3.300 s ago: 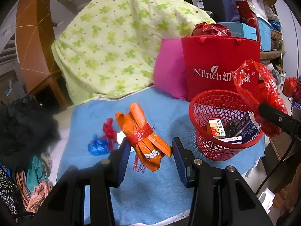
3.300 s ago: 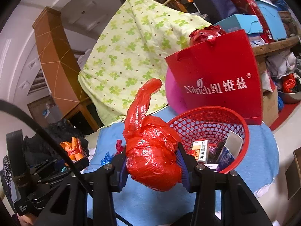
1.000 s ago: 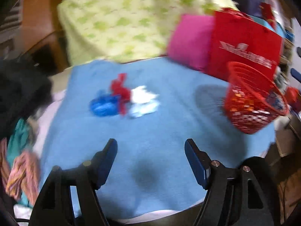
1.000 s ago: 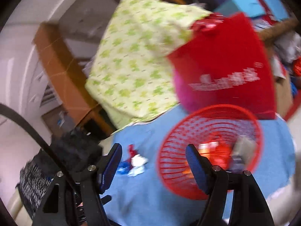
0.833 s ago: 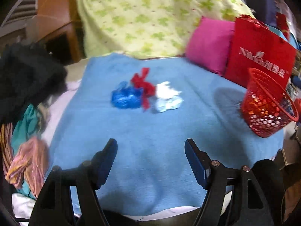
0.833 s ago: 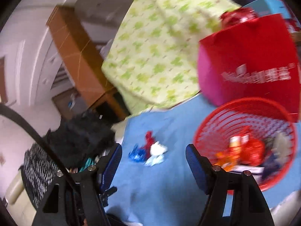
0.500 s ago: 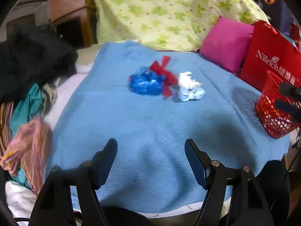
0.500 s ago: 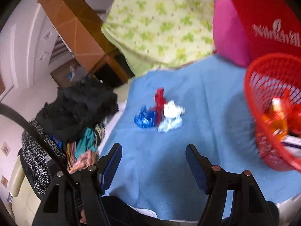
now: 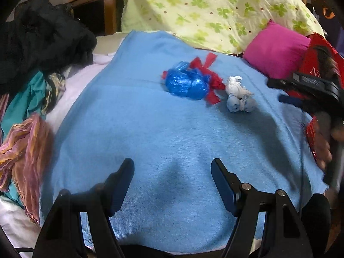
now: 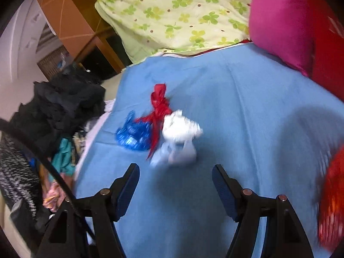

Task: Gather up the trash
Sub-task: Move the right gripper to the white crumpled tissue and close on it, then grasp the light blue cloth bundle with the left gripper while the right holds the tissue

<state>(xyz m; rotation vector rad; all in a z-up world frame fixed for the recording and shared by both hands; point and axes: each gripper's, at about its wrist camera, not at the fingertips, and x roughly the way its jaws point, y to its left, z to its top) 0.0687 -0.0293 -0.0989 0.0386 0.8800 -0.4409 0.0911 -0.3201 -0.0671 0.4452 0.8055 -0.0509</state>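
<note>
We hold both hand-held grippers spread wide and empty, left (image 9: 172, 172) and right (image 10: 175, 177), above the blue blanket (image 9: 150, 129). The right one faces the white wad (image 10: 179, 138), which lies touching the red scrap (image 10: 159, 107) beside the blue bag (image 10: 133, 136).

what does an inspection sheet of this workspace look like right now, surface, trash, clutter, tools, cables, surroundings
surface: blue blanket, bare in front of both tools.
job's things: blue bag, red strip and white wad clustered together; red basket at the right edge, blurred.
clutter: black garment, teal and striped cloths off the blanket's left side.
grippers: left tool open, empty; right tool open, empty, near the white wad.
cables: black cable in the right wrist view.
surroundings: clover quilt, pink cushion, red gift bag.
</note>
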